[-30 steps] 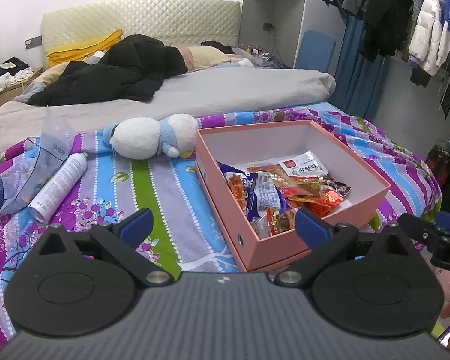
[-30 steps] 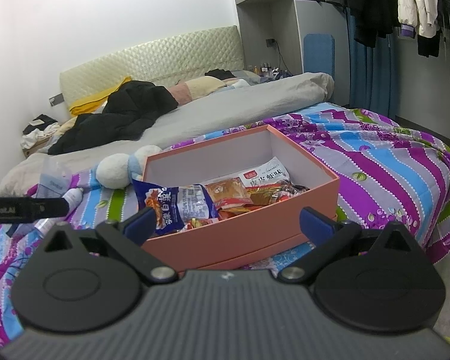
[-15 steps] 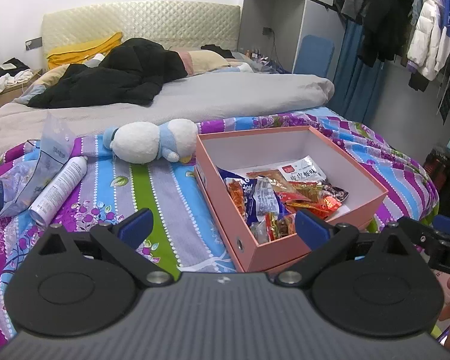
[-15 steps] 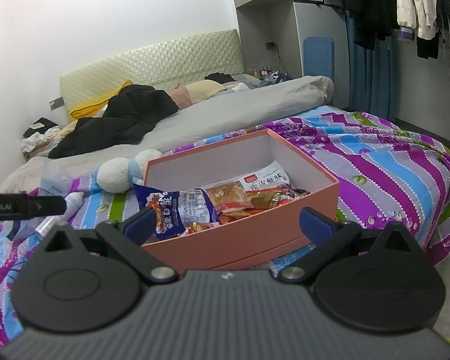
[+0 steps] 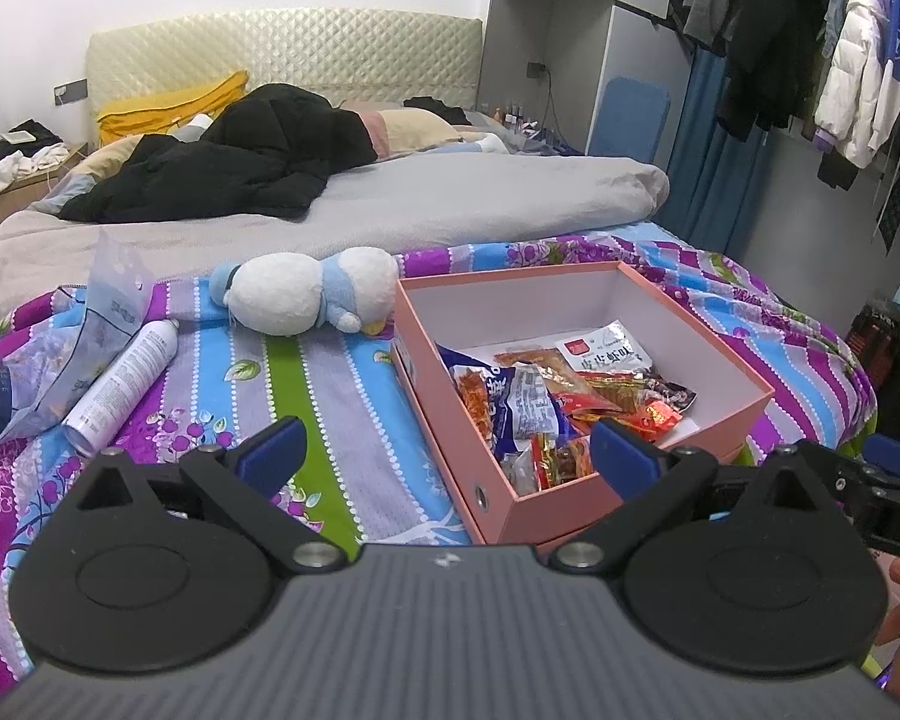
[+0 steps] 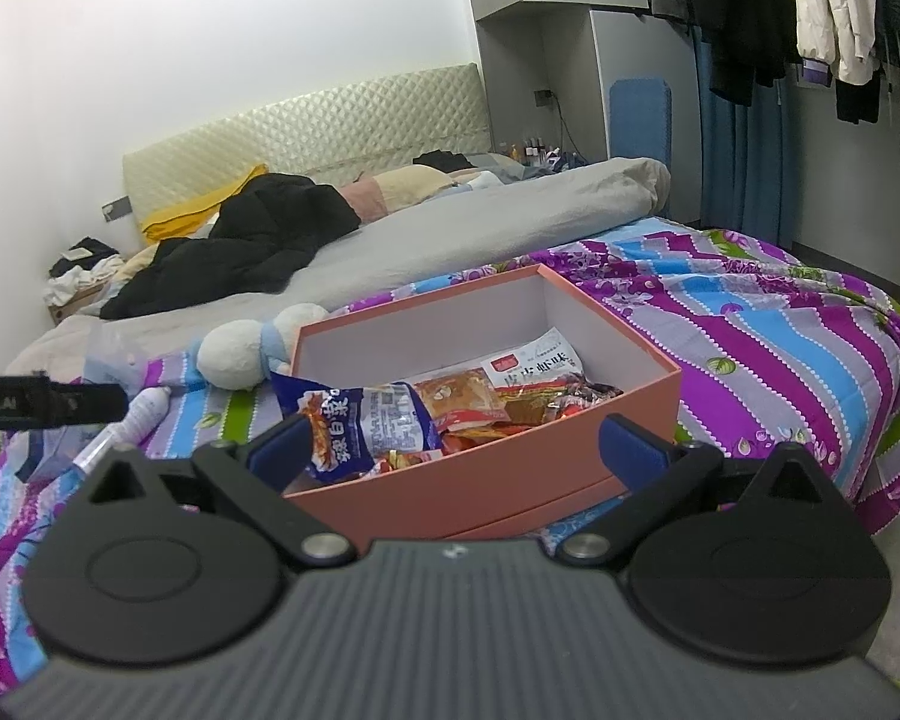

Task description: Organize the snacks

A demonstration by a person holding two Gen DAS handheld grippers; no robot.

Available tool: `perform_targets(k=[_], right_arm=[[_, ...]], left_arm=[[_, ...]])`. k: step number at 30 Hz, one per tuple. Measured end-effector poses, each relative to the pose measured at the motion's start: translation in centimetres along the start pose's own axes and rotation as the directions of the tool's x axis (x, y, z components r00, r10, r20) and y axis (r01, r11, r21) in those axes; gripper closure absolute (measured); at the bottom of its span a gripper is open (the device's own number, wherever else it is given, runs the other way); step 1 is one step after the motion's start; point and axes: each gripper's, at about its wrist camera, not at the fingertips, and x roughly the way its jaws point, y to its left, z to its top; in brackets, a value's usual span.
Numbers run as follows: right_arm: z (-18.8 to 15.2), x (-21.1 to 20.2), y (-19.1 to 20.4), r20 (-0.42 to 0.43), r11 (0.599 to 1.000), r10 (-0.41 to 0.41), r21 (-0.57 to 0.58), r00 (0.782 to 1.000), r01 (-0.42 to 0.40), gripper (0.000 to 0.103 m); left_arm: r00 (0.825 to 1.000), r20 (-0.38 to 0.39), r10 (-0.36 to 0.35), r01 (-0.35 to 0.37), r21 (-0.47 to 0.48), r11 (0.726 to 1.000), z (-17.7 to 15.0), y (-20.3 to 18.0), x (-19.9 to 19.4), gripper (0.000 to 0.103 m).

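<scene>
Left wrist view: the left hand-held gripper (image 5: pixel 444 450) hangs spread and empty before the pink box (image 5: pixel 744 414) on the bed (image 5: pixel 342 420); snack packets (image 5: pixel 546 402) sit gathered inside, likely already sorted.
Right wrist view: the right hand-held gripper (image 6: pixel 453 447) is likewise spread, holding nothing.

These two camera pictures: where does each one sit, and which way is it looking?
Left wrist view: sits on the left gripper, looks along its open fingers across the bed at the pink box; a fingertip shows at the right edge.
Right wrist view: sits on the right gripper, faces the box's near side; fingers open, left gripper enters at left.
Shared: box, snacks, plush toy, spray can.
</scene>
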Motion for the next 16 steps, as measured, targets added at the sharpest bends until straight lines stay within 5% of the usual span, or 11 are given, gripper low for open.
perform_targets(k=[16], right_arm=[[0.15,-0.24,-0.09,0.007,1.0,0.002,0.004,1.0,-0.002,0.0]], left_arm=[[1.0,0.015,-0.008,0.008,0.004,1.0,0.34,-0.38,-0.65,0.001]])
